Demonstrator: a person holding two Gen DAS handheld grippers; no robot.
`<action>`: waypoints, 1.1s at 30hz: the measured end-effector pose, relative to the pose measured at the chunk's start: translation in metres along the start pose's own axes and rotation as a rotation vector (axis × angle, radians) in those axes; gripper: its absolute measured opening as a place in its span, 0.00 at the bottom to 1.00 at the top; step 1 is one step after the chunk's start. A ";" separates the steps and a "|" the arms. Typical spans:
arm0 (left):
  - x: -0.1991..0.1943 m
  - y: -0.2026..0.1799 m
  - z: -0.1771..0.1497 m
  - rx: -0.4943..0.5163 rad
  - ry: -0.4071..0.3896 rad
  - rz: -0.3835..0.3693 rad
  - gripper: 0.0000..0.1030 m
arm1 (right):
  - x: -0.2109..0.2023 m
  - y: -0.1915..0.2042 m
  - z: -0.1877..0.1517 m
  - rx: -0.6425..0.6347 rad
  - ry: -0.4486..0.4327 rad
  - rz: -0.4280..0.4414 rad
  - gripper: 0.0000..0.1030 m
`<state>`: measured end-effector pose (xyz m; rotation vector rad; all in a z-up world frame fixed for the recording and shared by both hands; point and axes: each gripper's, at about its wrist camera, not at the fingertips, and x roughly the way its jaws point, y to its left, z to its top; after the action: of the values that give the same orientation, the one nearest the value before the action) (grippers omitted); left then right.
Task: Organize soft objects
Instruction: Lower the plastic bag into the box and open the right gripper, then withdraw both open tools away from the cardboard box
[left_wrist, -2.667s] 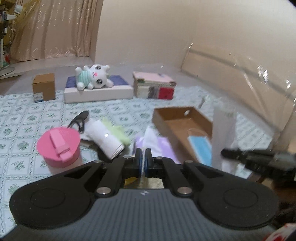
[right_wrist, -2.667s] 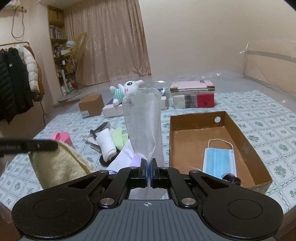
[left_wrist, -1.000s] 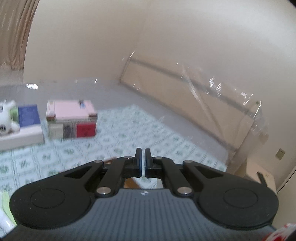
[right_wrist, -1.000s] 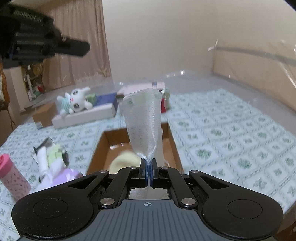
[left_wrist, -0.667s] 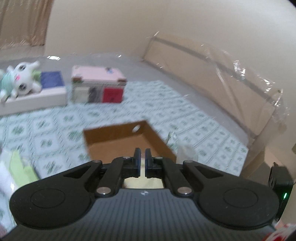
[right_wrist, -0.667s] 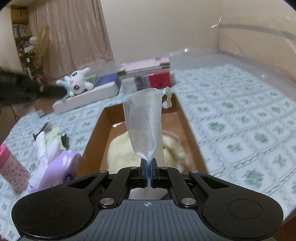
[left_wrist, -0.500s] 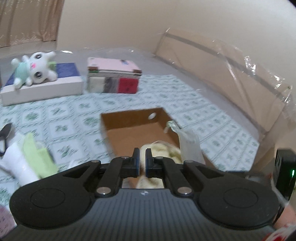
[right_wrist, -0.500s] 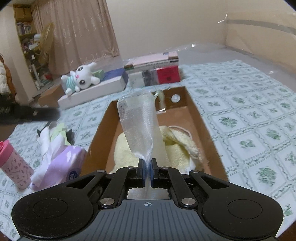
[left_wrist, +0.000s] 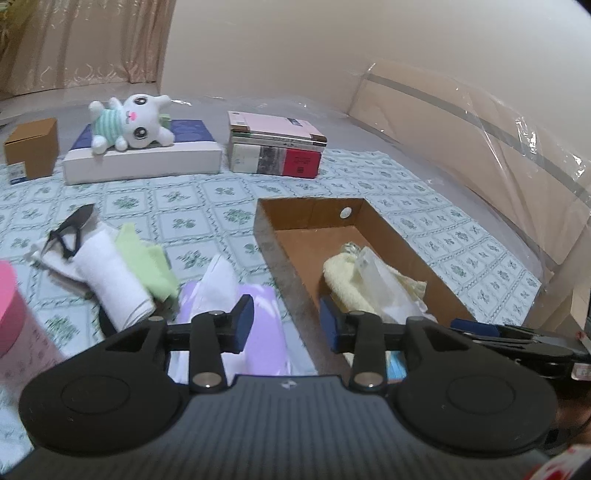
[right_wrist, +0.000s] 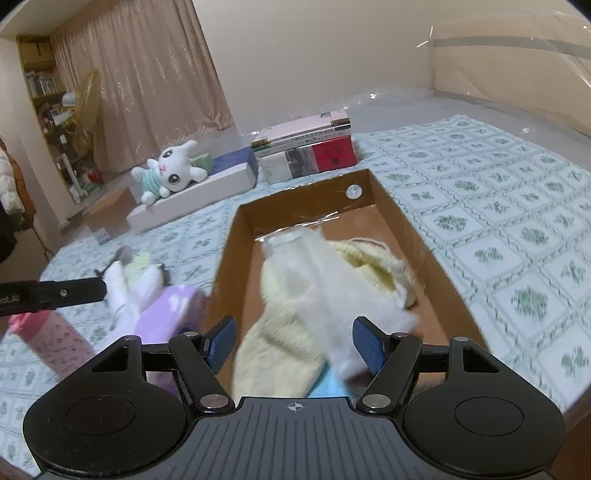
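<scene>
Now your right tongs (right_wrist: 294, 345) stand wide over the near end of the cardboard box (right_wrist: 436, 258); their jaws have just been opening, and the white mesh pouch (right_wrist: 325, 280) lies loose between them without being pressed, resting on the yellow towel (right_wrist: 273, 354) inside the box. A blue face mask (right_wrist: 327, 387) shows a little under the towel at the near edge. Your left tongs (left_wrist: 286, 323) are partly open, also just opened, with nothing between the pads; they hover over the left wall of the box, beside the purple tissue pack (left_wrist: 258, 332). On the bed cover (left_wrist: 207, 206), to the left of the box, you have a rolled white cloth (left_wrist: 110, 280), a green cloth (left_wrist: 147, 262) touching it, and a pink cup (left_wrist: 14, 314) at the edge of the view. Farther back a white plush rabbit (left_wrist: 129, 122) lies on a flat white box (left_wrist: 147, 162), next to a stack of books (left_wrist: 277, 147) and a small cardboard carton (left_wrist: 33, 147).
</scene>
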<state>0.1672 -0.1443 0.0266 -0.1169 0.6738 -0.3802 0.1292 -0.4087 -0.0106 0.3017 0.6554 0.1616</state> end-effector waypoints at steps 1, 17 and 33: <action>-0.006 0.000 -0.003 -0.001 -0.002 0.002 0.37 | -0.006 0.003 -0.003 0.008 -0.004 0.005 0.67; -0.107 0.031 -0.054 -0.012 -0.052 0.085 0.61 | -0.073 0.072 -0.039 0.020 -0.050 0.041 0.67; -0.158 0.097 -0.081 -0.053 -0.091 0.260 0.66 | -0.060 0.139 -0.051 -0.080 -0.011 0.110 0.67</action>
<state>0.0329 0.0069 0.0344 -0.0950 0.6003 -0.1066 0.0438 -0.2806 0.0307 0.2616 0.6203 0.2909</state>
